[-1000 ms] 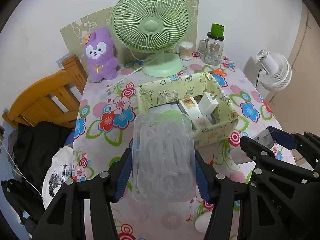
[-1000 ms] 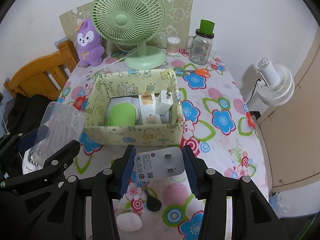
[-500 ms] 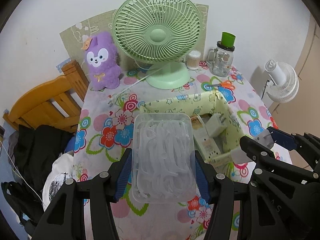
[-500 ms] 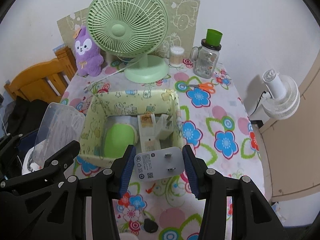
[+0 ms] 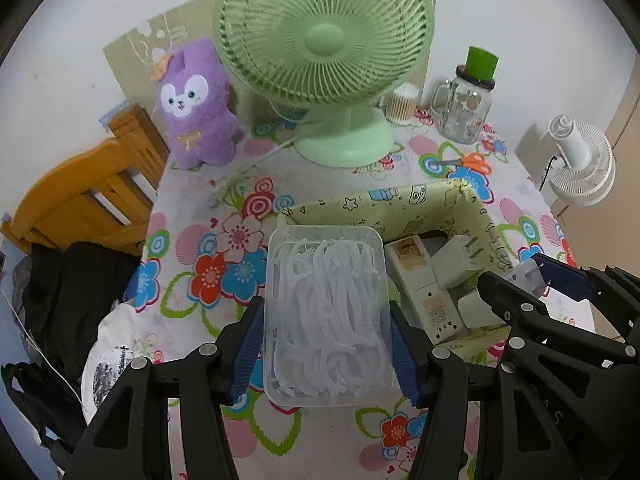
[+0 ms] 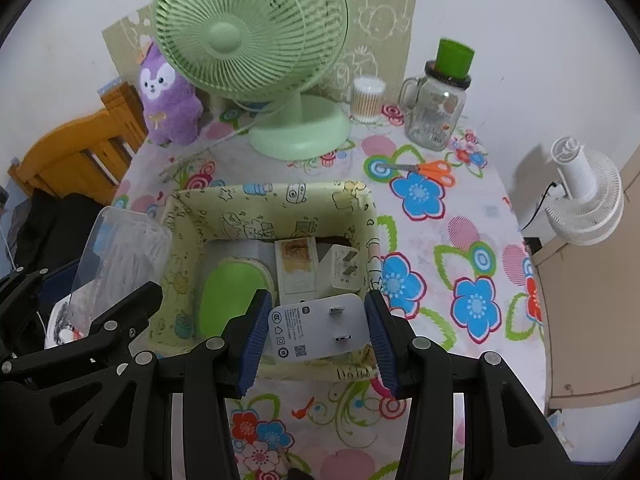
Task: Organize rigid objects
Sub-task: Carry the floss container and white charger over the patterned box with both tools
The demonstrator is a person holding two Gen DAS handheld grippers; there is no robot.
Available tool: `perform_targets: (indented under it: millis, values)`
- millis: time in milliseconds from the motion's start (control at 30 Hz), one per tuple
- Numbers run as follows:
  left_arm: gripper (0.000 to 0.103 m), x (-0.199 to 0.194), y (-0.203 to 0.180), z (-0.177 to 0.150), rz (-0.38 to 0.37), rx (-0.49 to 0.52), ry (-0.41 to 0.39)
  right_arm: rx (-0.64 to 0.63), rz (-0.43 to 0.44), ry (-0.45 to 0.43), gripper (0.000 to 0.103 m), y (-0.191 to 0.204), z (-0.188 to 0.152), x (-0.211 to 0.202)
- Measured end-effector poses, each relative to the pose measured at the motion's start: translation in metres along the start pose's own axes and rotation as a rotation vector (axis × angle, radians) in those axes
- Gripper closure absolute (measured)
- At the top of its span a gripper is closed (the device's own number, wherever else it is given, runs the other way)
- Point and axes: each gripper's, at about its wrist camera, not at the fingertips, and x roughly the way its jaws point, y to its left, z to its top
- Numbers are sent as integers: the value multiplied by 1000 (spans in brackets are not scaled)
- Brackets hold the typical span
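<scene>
Both tools loaded, held over the near side of the fabric bin.

Left tool (image 5: 326,344) clamped on a clear box of floss picks (image 5: 326,320), held above the bin's left edge; right tool (image 6: 316,334) clamped on a white plug adapter (image 6: 318,330), prongs facing the camera, above the near wall of the yellow-green fabric bin (image 6: 276,208); inside the bin a green oval pad (image 6: 230,300), a slim white carton (image 6: 298,266) and a white charger (image 6: 346,268) side by side; beyond on the floral bench (image 6: 460,240), orange scissors (image 6: 428,170), green desk fan (image 6: 256,40), purple plush (image 6: 166,100), cotton swab jar (image 6: 366,100), glass mug jar (image 6: 438,108).
</scene>
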Motion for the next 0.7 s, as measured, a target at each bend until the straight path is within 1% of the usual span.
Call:
perform_targets:
  millis: [267,433,600,700]
  values:
    - [43,32,-6,6,-33,28,62,36,3,89,52,-10,1,33]
    - [43,43,2,6,-66,7,94,16,-20,88,52,-4,3,39]
    - [44,44,-7,4,-33,71,71,54,-4,120,52,-9,-1,49]
    - [43,45,-5,3,-36,78,55,49,-10,115,52,-8,-2,49]
